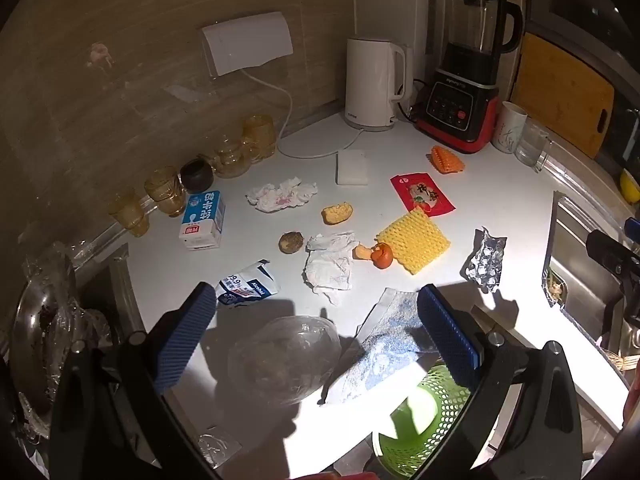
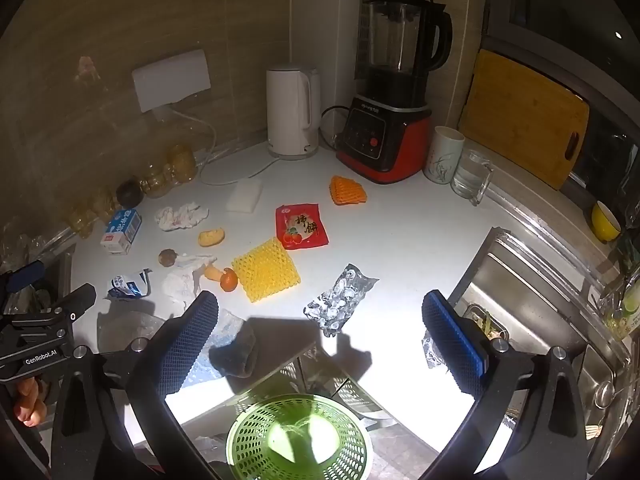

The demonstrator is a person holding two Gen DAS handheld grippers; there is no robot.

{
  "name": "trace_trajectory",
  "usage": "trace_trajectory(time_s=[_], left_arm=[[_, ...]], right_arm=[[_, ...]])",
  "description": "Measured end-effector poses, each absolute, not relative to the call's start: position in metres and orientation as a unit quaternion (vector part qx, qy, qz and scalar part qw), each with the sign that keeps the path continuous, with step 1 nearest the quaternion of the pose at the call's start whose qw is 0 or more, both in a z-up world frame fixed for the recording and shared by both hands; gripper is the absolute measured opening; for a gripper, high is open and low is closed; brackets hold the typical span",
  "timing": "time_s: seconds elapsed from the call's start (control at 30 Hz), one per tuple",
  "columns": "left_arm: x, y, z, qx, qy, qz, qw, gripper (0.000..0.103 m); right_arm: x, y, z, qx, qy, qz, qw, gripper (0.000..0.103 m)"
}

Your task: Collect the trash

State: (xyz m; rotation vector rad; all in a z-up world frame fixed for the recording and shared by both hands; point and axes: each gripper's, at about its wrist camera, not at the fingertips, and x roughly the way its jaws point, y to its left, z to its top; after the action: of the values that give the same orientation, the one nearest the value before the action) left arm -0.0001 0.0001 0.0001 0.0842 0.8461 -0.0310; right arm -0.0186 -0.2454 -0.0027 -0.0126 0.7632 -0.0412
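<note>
We see a white worktop (image 2: 400,240) strewn with trash, a green perforated plastic basket (image 2: 298,440) below its front edge, a yellow foam net square (image 2: 266,270) mid-worktop, crumpled silver foil (image 2: 338,300) beside it, left gripper (image 1: 316,334) and right gripper (image 2: 320,332) fingers spread wide, holding nothing

A white electric kettle (image 2: 294,112) is standing at the back of the white table (image 2: 400,232), with a black and red blender (image 2: 394,92) sitting just to its right. A white patterned cup (image 2: 443,155) and a clear glass mug (image 2: 472,176) are standing beside the blender. A wooden cutting board (image 2: 524,116) is leaning against the wall. Amber glasses (image 1: 168,190) are lining the left wall, and a steel sink (image 2: 532,292) is lying at the right.
</note>
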Motion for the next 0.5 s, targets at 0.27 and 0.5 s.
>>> trace_trajectory(time_s=[0.27, 0.5], left_arm=[[-0.0045, 0.0054, 0.0026, 0.030, 0.409, -0.015, 0.912, 0.097], [-0.0029, -0.0009, -0.0027, 0.042, 0.415, -0.018, 0.909, 0.097]], right_arm=[[-0.0186, -0.2474, -0.0035, -0.007, 0.371, -0.022, 0.929, 0.101], [-0.0191, -0.2461, -0.0074, -0.008, 0.372, -0.020, 0.928, 0.101]])
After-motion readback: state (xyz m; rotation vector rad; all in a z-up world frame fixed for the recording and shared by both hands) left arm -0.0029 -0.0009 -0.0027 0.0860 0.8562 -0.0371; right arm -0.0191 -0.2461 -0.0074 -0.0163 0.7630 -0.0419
